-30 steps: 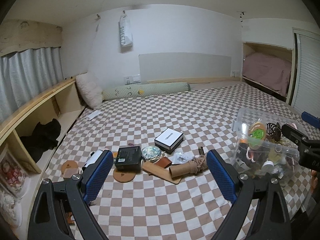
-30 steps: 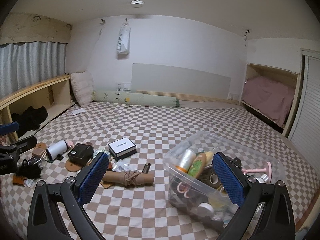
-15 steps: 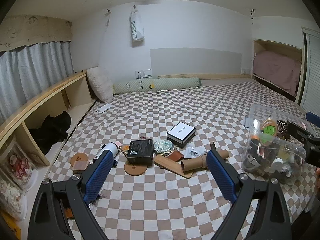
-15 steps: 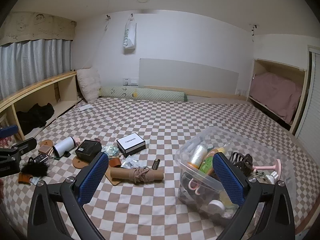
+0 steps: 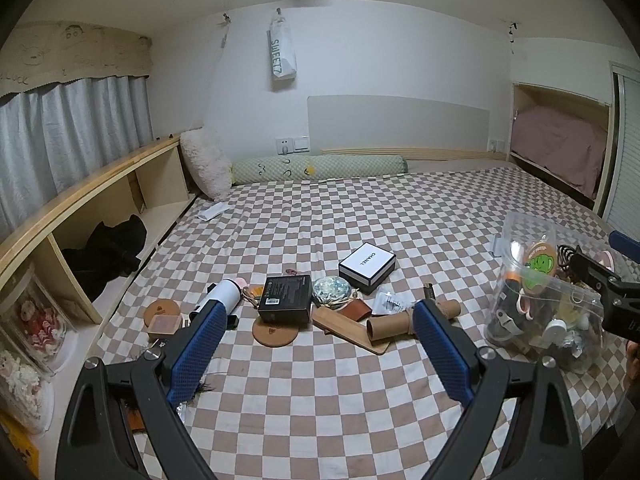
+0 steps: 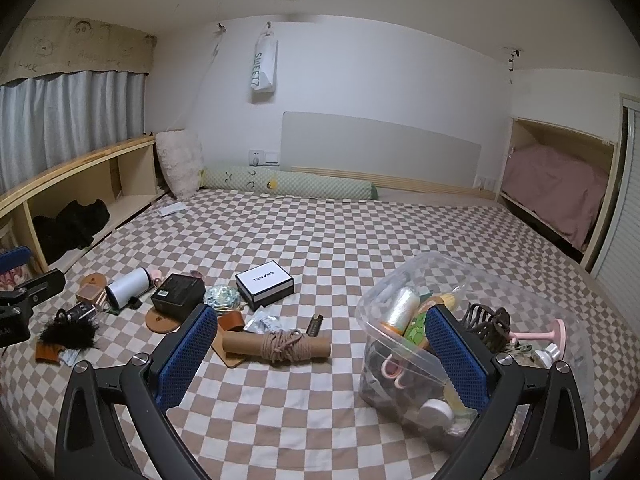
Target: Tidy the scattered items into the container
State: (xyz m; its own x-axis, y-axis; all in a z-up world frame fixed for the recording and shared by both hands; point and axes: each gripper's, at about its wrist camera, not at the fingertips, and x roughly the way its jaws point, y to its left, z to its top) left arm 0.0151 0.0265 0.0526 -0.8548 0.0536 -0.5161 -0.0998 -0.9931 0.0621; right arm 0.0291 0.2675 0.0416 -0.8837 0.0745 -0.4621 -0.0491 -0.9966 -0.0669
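Both cameras sit higher and further back than a second ago; items look smaller, none moved. Left claw [image 5: 316,344] wide, holding nothing, above bare checkered bed [image 5: 320,408]. Right claw [image 6: 320,354] wide, empty, its right finger in front of the clear container [image 6: 404,364]. Container half full, near the bed's right edge. Scattered pile lies left of it: white box [image 6: 264,282], black box [image 5: 286,298], roped cardboard tube [image 6: 276,346], white cylinder [image 6: 128,286]. Open bedding beyond; wooden shelf [image 5: 80,208] along the left.

Clear container [image 6: 472,344] half-full, items [image 6: 264,282] beside
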